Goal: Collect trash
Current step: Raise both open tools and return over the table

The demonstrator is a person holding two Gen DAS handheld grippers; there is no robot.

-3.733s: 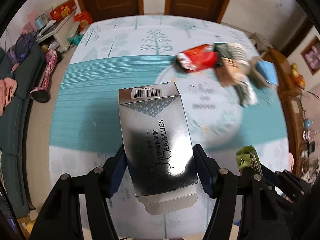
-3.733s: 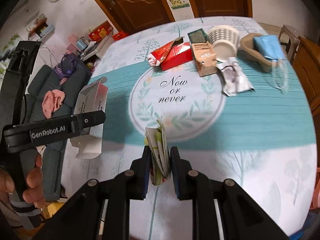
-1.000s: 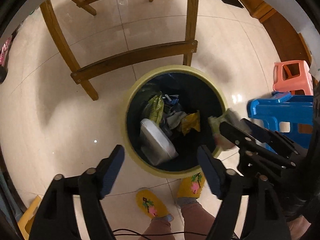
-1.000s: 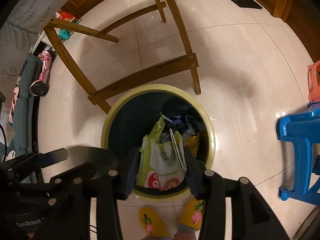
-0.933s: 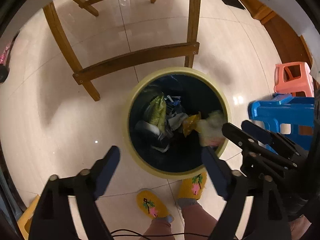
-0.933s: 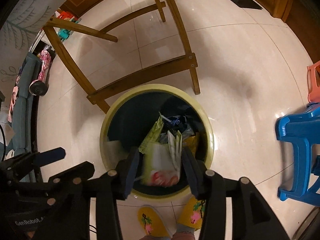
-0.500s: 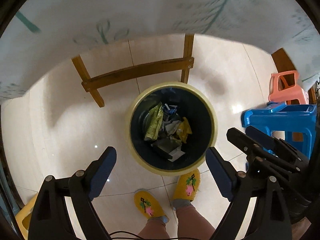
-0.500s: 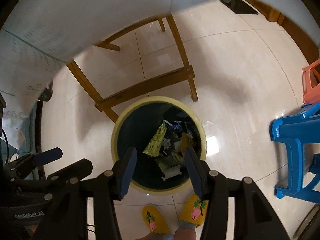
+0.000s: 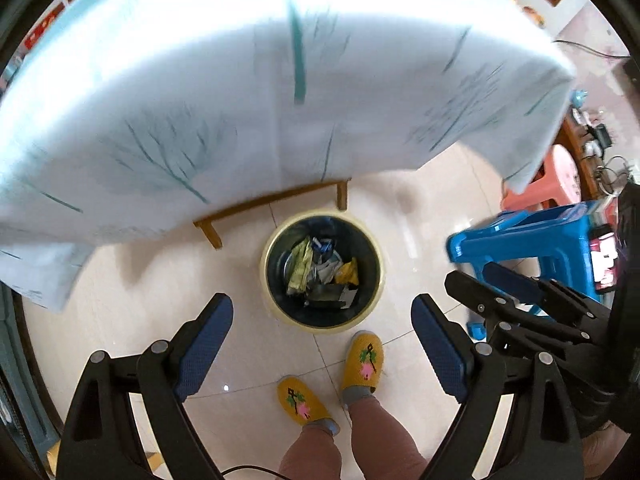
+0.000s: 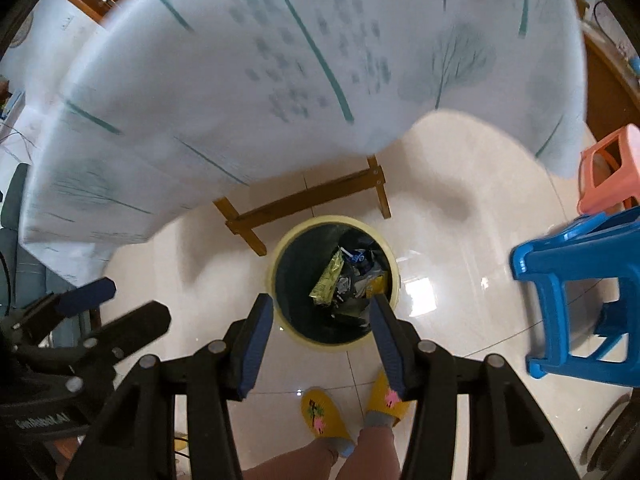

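A yellow-rimmed bin (image 9: 266, 276) with a dark liner stands on the tiled floor, straight below both grippers. Inside lie a green wrapper (image 9: 300, 268), a yellow packet (image 9: 347, 273) and other crumpled trash. My left gripper (image 9: 320, 300) hangs high above it, open wide and empty. In the right wrist view the same bin (image 10: 396, 276) shows between the fingers of my right gripper (image 10: 320, 300), which is open with nothing in it. The green wrapper (image 10: 328, 280) leans against the bin's inner wall. Each gripper also appears at the side of the other's view.
A white tablecloth (image 9: 240, 100) with teal tree prints hangs over the table edge above the bin. Wooden table legs and a cross brace (image 10: 304, 200) stand just behind the bin. A blue stool (image 10: 576, 276) and a pink stool (image 10: 612, 168) are at the right. A person's feet in yellow slippers (image 9: 362, 356) are beside the bin.
The box and the green-white wrapper left the grippers and lie in the bin. Both grippers rose, so the bin looks smaller and the tablecloth now fills the top.
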